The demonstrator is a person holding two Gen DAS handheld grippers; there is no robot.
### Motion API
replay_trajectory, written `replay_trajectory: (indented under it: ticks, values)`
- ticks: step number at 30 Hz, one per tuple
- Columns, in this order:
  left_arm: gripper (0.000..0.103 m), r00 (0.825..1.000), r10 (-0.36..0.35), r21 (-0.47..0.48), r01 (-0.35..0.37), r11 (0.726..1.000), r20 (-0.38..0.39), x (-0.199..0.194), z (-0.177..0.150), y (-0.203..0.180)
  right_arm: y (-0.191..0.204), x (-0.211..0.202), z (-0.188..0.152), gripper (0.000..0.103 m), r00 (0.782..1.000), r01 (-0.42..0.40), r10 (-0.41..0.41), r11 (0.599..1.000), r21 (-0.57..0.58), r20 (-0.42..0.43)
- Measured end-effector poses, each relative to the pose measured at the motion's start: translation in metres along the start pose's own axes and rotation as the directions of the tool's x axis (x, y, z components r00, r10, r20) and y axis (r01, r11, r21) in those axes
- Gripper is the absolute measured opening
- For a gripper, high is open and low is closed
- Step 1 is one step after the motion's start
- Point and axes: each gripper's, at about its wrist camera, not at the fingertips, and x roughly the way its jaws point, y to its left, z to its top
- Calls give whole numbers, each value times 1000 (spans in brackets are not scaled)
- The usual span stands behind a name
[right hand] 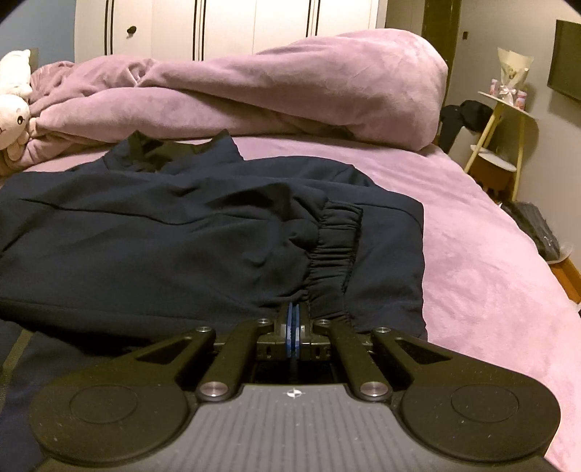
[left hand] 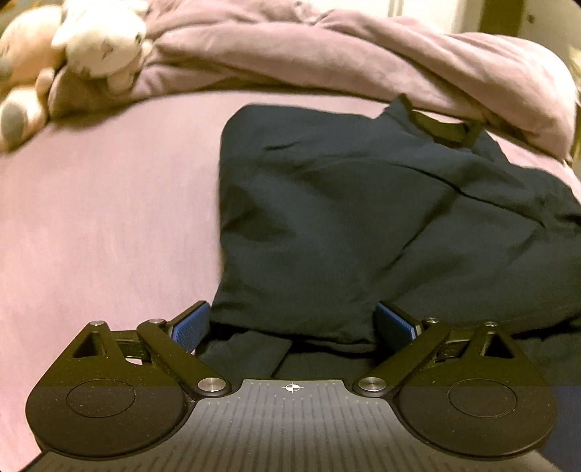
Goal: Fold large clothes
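1. The bed (right hand: pixel 472 225), under a pink sheet, carries everything. A bunched pink duvet (right hand: pixel 290 94) lies along its far side, just beyond the garment's far edge, and would likely catch any fold carried far forward.

2. The dark navy garment (left hand: pixel 345 218) lies spread on the sheet, partly folded, with a sleeve laid across the body. In the right wrist view its elastic cuff (right hand: pixel 337 254) sits near the right edge of the cloth.

3. The left hand-held gripper (left hand: pixel 292 326) stands with its jaws wide apart around a near fold of the garment; the blue pads (left hand: pixel 190 323) do not seem to press on it. If it lifts without closing, the cloth probably stays put and the fold goes lopsided.

4. The right hand-held gripper (right hand: pixel 293 319) is fully closed, its pads together at the near end of the cuff. Whether cloth is pinched between them cannot be told. A thin pinch on the gathered elastic may slip, dropping the sleeve and undoing the layer beneath.

5. Plush toys (left hand: pixel 83 54) rest at the far left by the duvet, well apart from the garment and no obstacle.

6. A small side table (right hand: pixel 504 109) and a white wardrobe (right hand: pixel 225 29) stand beyond the bed, out of the way.
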Motion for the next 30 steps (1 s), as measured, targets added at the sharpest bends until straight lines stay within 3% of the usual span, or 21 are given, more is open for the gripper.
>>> replay_trajectory:
  ticks: [5,8,9,13,16,20,22,27,30]
  values:
    - [98,998,14,-29,-15,999,-60,-20,-2,10,1,-15,7,0,999,6,-7,999,-36,-51]
    - [95,995,-85,-11,84,996,-60,-53,-16,28,-14,-53,-3,25,998,-1,2,1000,17,-69]
    - [95,991,-122,2,122,993,-52,-66,-23,35,-24,-74,-14,40,999,-20,22,998,51,-47]
    - [97,981,-182,67,186,980,-64,-125,-70,64,-65,-160,-75,63,993,-112,117,977,179,-13]
    - [97,973,-204,42,210,977,-108,-160,-117,91,-98,-212,-131,66,986,-134,159,940,314,-57]
    - [97,965,-206,9,210,978,-160,-187,-177,120,-128,-251,-187,66,977,-117,180,899,421,-114]
    - [97,961,-200,-28,198,980,-192,-191,-198,130,-135,-258,-201,66,971,-105,190,886,452,-148]
    - [96,959,-199,-106,180,978,-202,-191,-220,149,-132,-258,-218,64,928,-200,323,851,486,-184]
    - [92,948,-244,-174,210,962,-204,-187,-227,161,-131,-252,-226,52,915,-188,337,841,507,-220]
